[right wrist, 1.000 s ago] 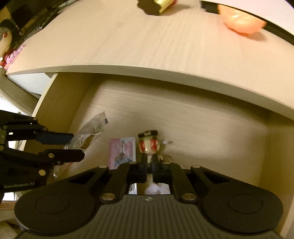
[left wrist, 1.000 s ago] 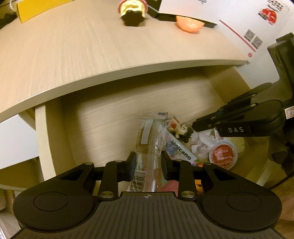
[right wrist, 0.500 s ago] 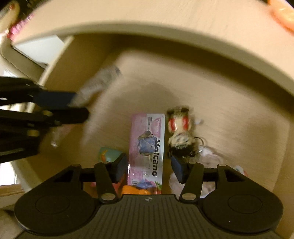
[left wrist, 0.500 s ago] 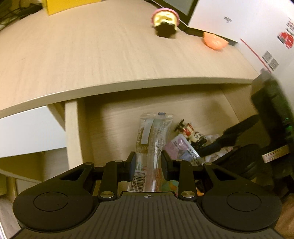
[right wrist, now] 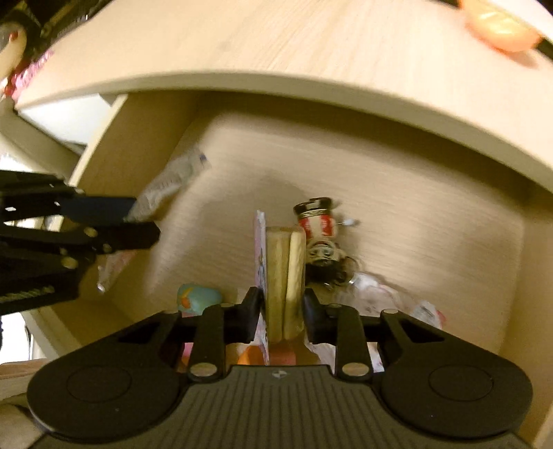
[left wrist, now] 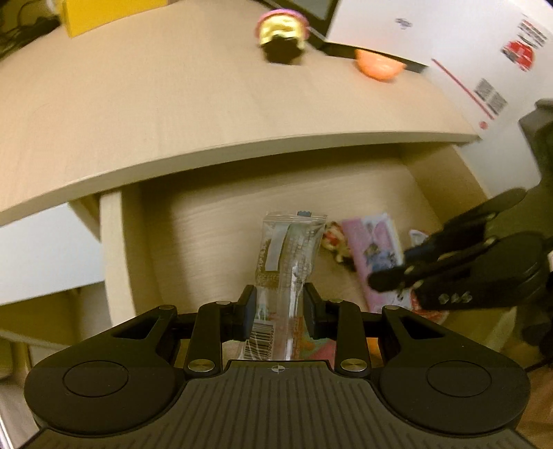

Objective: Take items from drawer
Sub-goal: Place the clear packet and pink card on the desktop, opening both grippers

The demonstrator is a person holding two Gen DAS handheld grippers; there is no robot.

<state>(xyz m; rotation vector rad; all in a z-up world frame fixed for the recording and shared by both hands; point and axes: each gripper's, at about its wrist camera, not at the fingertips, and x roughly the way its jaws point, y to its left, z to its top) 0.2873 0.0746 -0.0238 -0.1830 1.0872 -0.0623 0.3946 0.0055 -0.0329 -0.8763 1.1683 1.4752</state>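
The open wooden drawer [right wrist: 414,214] lies under the desk edge. My left gripper [left wrist: 280,304] is shut on a clear snack packet [left wrist: 290,248], held above the drawer's left side; that packet [right wrist: 172,179] also shows in the right wrist view. My right gripper [right wrist: 280,304] is down in the drawer, its jaws closing on a pink printed packet [right wrist: 260,255] turned on edge between the pads. The same pink packet [left wrist: 373,248] shows in the left wrist view under the right gripper [left wrist: 390,276]. A small red-and-white figurine [right wrist: 318,235] lies just right of it.
A blue-green toy [right wrist: 198,298] and crumpled clear wrappers [right wrist: 380,297] lie near the drawer's front. On the desk top [left wrist: 172,103] stand a pink-and-yellow cupcake toy [left wrist: 281,38], an orange piece [left wrist: 378,64], a yellow box [left wrist: 103,13] and a white carton [left wrist: 466,51].
My right gripper dropped into the drawer, opened over the pink packet and closed on it; the packet now stands on edge. The left gripper kept its hold on the clear packet.
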